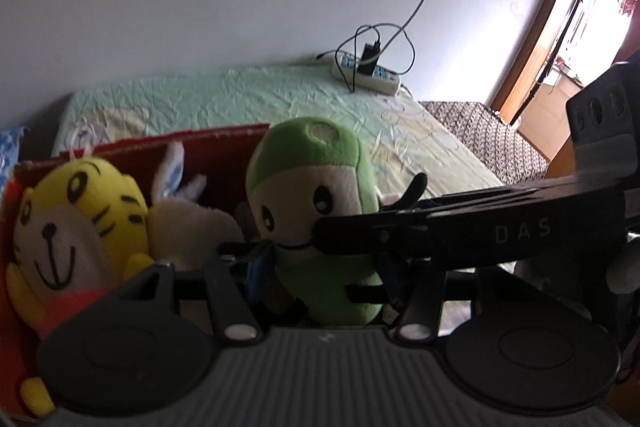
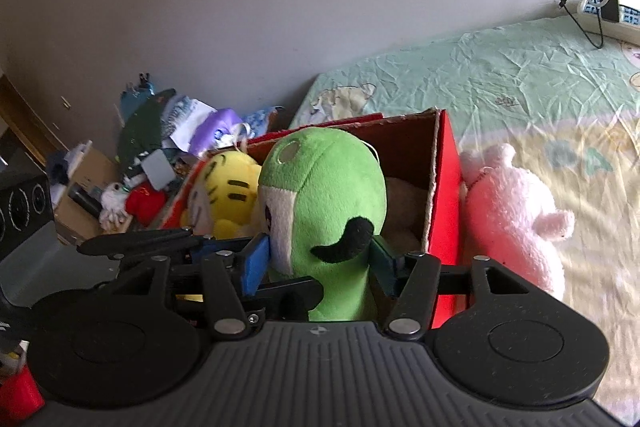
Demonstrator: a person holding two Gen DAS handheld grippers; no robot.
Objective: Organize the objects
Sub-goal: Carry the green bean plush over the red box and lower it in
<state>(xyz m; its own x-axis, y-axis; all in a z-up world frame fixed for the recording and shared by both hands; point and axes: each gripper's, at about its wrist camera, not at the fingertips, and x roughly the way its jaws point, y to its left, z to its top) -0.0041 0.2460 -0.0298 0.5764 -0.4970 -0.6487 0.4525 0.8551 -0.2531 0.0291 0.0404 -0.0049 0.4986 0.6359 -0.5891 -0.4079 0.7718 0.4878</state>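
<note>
A green plush toy [image 1: 320, 195] with a cream face stands upright at the near edge of a red cardboard box [image 1: 224, 135]. Both grippers close on its lower body. My left gripper [image 1: 320, 267] grips it from the front. My right gripper [image 2: 316, 259] grips it from the side, its blue pads [image 2: 256, 263] pressed into the plush [image 2: 328, 195]. The right gripper's body crosses the left wrist view [image 1: 480, 231]. A yellow tiger plush [image 1: 76, 215] and a cream plush [image 1: 188, 227] lie in the box [image 2: 444, 187].
A pink plush [image 2: 516, 215] leans against the box's outer right wall on the bed [image 2: 520, 87]. A power strip [image 1: 364, 71] with cables lies at the bed's far edge by the wall. A pile of clutter [image 2: 140, 167] sits left of the bed.
</note>
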